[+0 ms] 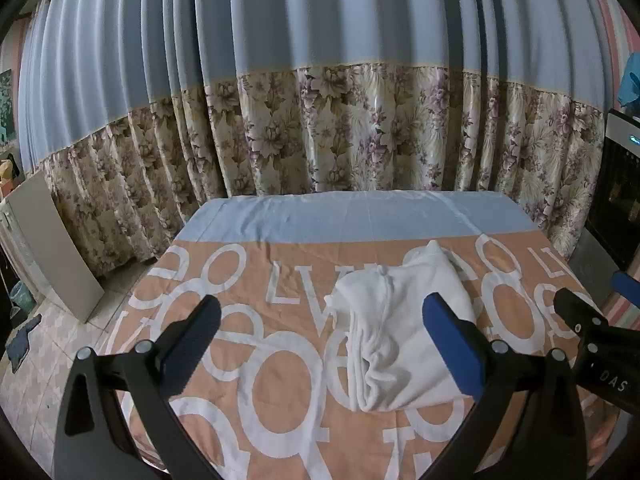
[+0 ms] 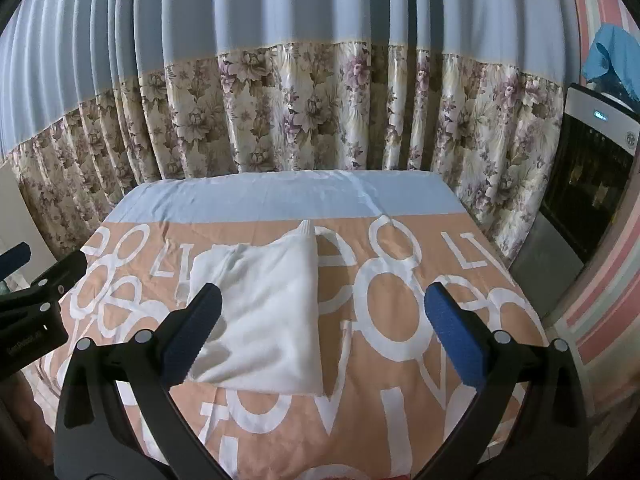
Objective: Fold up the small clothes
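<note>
A small white garment (image 1: 394, 332) lies folded on the orange cloth with white letters that covers the table (image 1: 280, 380). In the left wrist view it sits right of centre, partly behind my right fingertip. My left gripper (image 1: 328, 340) is open and empty above the cloth, left of the garment. In the right wrist view the garment (image 2: 264, 320) lies left of centre, its left part behind one finger. My right gripper (image 2: 324, 336) is open and empty, over the garment's right edge. Each gripper shows at the side of the other's view, the right one (image 1: 592, 328) and the left one (image 2: 36, 292).
A blue and floral curtain (image 1: 320, 120) hangs behind the table. A dark appliance (image 2: 592, 168) stands at the right with a blue cloth (image 2: 612, 56) on top. A beige board (image 1: 52, 248) leans at the left over a tiled floor (image 1: 36, 360).
</note>
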Demonstrator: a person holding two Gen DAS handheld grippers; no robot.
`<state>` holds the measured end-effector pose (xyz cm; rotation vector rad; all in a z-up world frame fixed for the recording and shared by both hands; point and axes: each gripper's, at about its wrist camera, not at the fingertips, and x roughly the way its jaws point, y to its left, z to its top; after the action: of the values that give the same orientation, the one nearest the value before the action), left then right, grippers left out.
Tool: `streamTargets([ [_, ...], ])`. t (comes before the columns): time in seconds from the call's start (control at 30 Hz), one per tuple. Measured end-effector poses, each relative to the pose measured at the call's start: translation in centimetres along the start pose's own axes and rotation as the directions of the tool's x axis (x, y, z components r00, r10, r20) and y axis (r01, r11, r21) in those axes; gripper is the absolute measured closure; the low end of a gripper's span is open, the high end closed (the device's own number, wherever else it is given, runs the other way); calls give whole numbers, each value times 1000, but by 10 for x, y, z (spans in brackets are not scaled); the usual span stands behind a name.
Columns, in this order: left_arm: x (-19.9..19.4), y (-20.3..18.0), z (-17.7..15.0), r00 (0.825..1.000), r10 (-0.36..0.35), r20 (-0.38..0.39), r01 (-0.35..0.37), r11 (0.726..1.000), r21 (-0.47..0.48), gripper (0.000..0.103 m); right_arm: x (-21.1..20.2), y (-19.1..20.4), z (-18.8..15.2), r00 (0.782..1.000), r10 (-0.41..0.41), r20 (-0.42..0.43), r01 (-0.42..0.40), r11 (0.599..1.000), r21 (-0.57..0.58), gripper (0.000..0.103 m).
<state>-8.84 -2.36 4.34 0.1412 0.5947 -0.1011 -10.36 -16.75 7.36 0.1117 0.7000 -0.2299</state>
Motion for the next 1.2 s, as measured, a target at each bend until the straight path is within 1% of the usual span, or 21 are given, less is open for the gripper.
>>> streamTargets([
  [0.23,1,-1,1,1000,-1,-3,1,1000,-1,2,-1,2,1,1000,-8,14,8,1000,-13,3],
  [0.63,2,0,2,1000,-6,-6,6,1000,3,2,0,1,2,1000,7,14,-6,1000,-10,3],
  [1.2,2,0,2,1000,-8,-7,8,1000,5,2,0,0,2,1000,7,14,-7,1000,-12,3],
])
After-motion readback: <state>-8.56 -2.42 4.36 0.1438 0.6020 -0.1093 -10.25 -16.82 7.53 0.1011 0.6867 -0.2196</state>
